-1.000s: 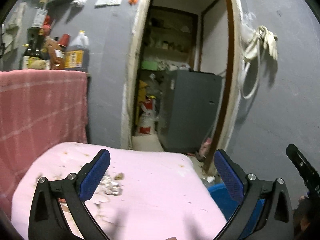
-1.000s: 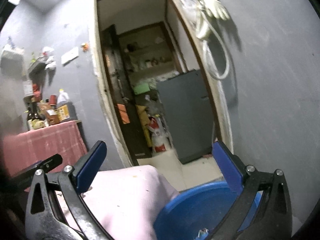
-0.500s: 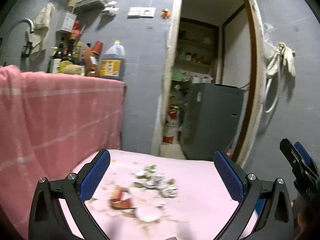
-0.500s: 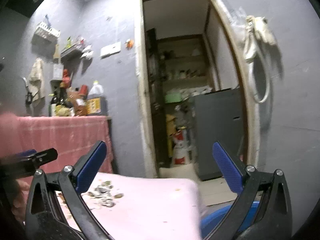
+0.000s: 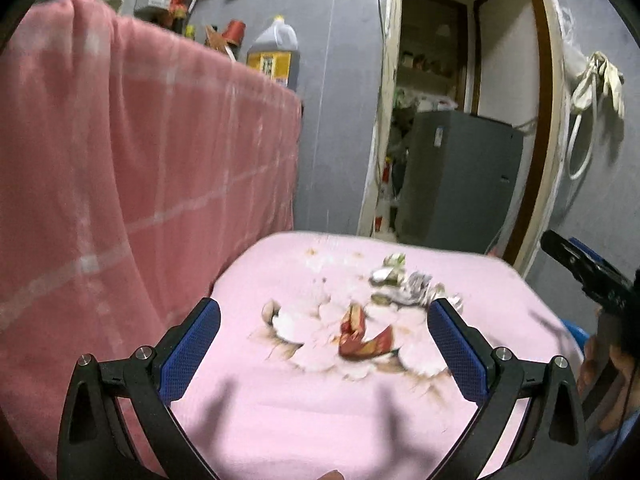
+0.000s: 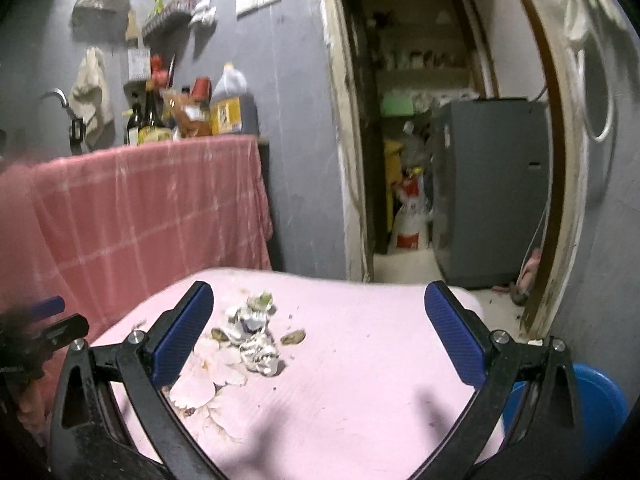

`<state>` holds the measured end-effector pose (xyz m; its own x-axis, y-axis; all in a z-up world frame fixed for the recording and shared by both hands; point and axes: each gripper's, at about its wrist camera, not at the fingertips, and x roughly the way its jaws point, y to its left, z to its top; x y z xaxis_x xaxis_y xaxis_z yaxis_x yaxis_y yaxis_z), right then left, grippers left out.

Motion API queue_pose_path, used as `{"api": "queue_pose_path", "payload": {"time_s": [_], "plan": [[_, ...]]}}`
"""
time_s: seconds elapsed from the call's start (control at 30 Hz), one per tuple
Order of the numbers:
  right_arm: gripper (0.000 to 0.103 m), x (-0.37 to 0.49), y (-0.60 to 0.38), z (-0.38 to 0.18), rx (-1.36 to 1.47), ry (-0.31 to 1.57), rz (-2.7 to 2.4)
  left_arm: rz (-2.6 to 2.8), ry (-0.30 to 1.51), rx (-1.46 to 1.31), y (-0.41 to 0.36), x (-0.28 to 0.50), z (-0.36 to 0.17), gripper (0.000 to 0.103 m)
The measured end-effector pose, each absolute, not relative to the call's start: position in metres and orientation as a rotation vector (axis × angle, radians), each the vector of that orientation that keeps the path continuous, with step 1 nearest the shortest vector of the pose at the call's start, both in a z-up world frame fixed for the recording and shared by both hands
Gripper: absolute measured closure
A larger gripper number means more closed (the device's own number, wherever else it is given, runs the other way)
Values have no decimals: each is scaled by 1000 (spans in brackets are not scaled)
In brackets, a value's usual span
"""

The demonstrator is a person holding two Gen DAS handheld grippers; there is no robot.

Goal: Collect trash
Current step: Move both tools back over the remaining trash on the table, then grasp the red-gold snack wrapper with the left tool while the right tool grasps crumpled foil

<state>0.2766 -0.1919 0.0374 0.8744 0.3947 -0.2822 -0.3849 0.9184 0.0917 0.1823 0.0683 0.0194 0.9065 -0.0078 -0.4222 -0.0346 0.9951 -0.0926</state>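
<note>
A heap of crumpled wrappers and scraps [image 6: 256,332] lies on the pink cloth-covered table [image 6: 360,380]. The left wrist view shows the same trash [image 5: 404,284] toward the far right of the table [image 5: 304,412], with a red wrapper [image 5: 360,336] on the flower print. My left gripper [image 5: 324,344] hovers open above the near part of the table, nothing between its blue pads. My right gripper [image 6: 320,328] is also open and empty, the heap just inside its left finger. A blue basin [image 6: 600,404] sits low at the table's right.
A pink checked cloth [image 5: 120,200] drapes a counter on the left, carrying bottles and an oil jug [image 5: 274,56]. Beyond the table an open doorway [image 6: 440,120] leads to a grey fridge [image 6: 492,184]. Gloves and a hose [image 5: 592,92] hang on the right wall.
Both grippers have swung left and tilted down toward the table. The trash heap now sits nearer and larger in both views, and the blue basin has slid to the right edge.
</note>
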Motion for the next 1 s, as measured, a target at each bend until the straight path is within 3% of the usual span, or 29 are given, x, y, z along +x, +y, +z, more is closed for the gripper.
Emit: {"api": "queue_pose_path", "payload": {"time_s": [0.13,0.2,0.4,0.57,0.83,1.0], "plan": [[4,290,-178,26,7,382,443,-20,513,-94,69,195,6,1],[20,298,-171,17,-20,431,460,-34,559,-93,68,204,1,1],[35,308,-152,0,-96,529,523,-102,638,-125,68,225,-5,6],[45,318,-137,-8,-147,608,561,-145,686,-152,68,237,-10,34],[58,330,-125,-19,-181,715,612,-197,733,-170,65,241,-16,69],[81,334,-121,-23,-193,748,616,-206,737,-171,62,240,-16,78]]}}
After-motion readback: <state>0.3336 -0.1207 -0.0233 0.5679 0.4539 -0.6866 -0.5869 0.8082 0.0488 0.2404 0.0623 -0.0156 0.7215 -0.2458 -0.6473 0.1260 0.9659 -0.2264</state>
